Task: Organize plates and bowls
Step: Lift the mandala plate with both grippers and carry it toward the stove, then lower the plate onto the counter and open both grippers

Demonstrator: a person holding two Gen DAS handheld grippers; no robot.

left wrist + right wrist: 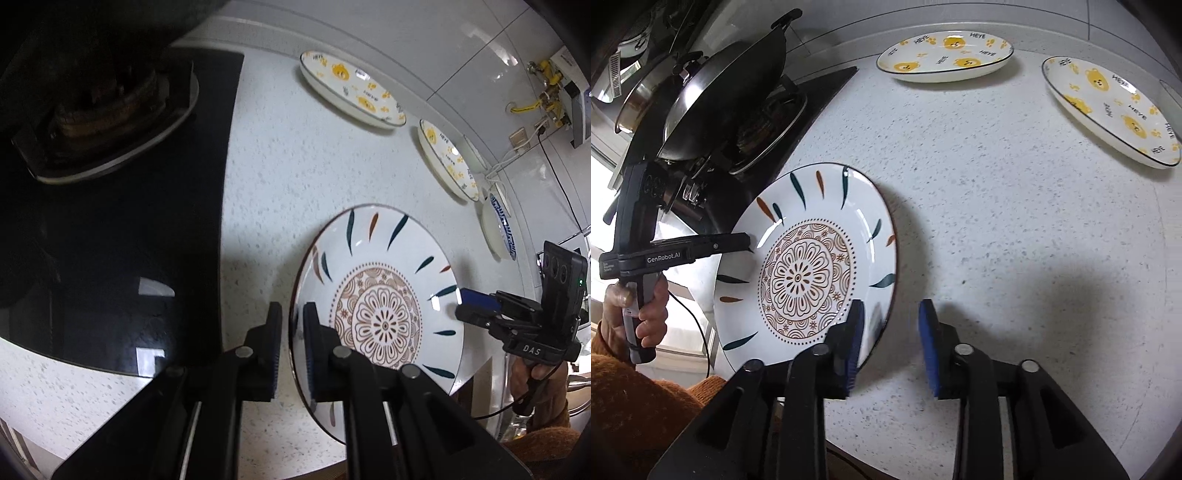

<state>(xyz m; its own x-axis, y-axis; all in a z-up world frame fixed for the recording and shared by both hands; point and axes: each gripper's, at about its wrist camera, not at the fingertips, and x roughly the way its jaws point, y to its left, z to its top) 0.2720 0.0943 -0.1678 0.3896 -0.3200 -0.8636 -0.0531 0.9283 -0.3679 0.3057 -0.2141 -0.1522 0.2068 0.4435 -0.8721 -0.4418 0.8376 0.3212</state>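
The patterned plate, white with a brown flower medallion and teal and orange leaf marks, sits near the front edge of the speckled table, just beside the black stove top that takes up the table's left end. The left tongs are pinched narrow on the plate's left rim, one finger outside the rim and one on the inner face. The right tongs stand partly open astride the plate's right rim: one blue pad lies over the plate's inner face, the other hangs clear over bare table, so they do not grip it. Whether the plate rests flat or is tipped slightly cannot be told.

Toward the back edge of the table lie two oval plates with yellow bear prints, one nearer the stove and one further right, well apart from each other and from the patterned plate. Beyond them, in the left wrist view, a white dish with a blue rim pattern sits at the table's far right. A dark wok stands on the stove burner.

By the look of it, the sorting is at an early stage: no dishes are stacked, every one lies alone, and the bear pair is not yet joined. What remains is most of the job: gathering like with like into tidy piles.
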